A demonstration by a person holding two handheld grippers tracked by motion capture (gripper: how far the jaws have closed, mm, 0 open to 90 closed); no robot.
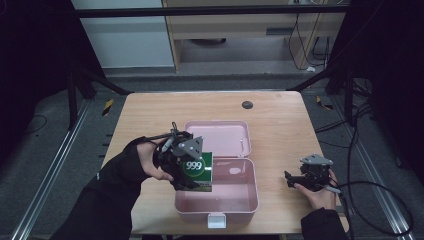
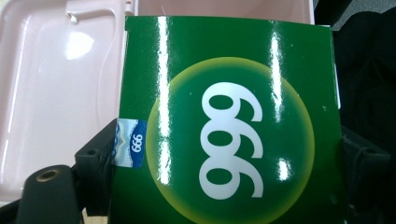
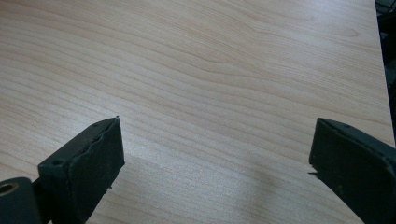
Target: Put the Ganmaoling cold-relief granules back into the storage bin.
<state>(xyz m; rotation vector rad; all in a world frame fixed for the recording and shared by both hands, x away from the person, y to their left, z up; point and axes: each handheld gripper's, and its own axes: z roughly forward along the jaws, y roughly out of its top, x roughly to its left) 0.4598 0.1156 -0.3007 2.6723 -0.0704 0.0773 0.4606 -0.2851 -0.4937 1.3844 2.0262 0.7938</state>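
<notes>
a glossy green cardboard box point(image 1: 197, 172) with a white "999" in a yellow-green circle hung over the left part of an open pink plastic case point(image 1: 250, 200), above its tray. the left gripper point(image 1: 186, 165) pinched the box between its two black jaws, one on each side edge. at twelve o'clock from the box lay the case's flat pink lid point(image 1: 220, 137), folded back on the pale wooden table point(image 1: 280, 120). at three o'clock, well apart, the right gripper point(image 1: 292, 179) rested with its jaws spread wide over bare wood, holding nothing.
</notes>
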